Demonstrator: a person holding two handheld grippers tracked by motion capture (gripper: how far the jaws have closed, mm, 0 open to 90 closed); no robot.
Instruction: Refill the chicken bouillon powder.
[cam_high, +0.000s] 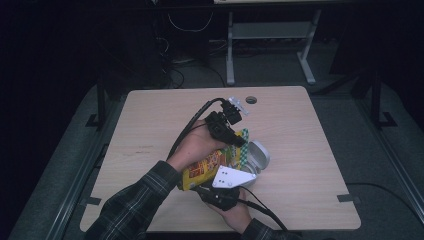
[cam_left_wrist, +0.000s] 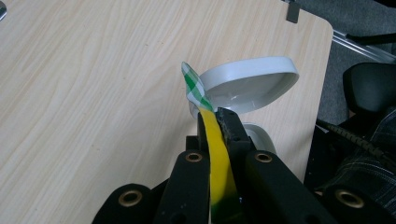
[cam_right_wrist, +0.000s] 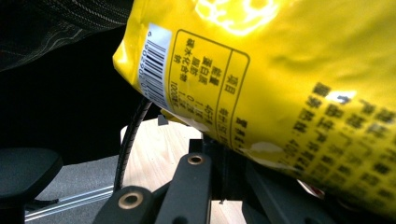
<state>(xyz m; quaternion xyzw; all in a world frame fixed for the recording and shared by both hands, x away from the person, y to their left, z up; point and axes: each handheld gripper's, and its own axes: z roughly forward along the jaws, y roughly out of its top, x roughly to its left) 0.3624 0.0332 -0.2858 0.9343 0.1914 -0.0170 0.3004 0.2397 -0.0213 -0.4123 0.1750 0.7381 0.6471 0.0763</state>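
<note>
A yellow snack bag (cam_high: 204, 169) with a green-checked top hangs tilted between my two grippers, above the wooden table (cam_high: 150, 130). My left gripper (cam_high: 239, 139) is shut on the bag's top edge, and in the left gripper view the yellow film (cam_left_wrist: 217, 149) runs between the closed jaws to the checked corner (cam_left_wrist: 193, 86). My right gripper (cam_high: 220, 192), under its grey plate, is shut on the bag's bottom edge. In the right gripper view the bag's printed back (cam_right_wrist: 280, 70) lies just above the jaws (cam_right_wrist: 223, 151). A white round container (cam_high: 258, 155) (cam_left_wrist: 247, 84) sits just beyond the bag's top.
A round cable hole (cam_high: 250, 100) is near the table's far edge. Desk legs (cam_high: 230, 50) and cables stand on the floor behind. A black chair (cam_left_wrist: 369, 88) is off the table's right side. The table's left half is bare wood.
</note>
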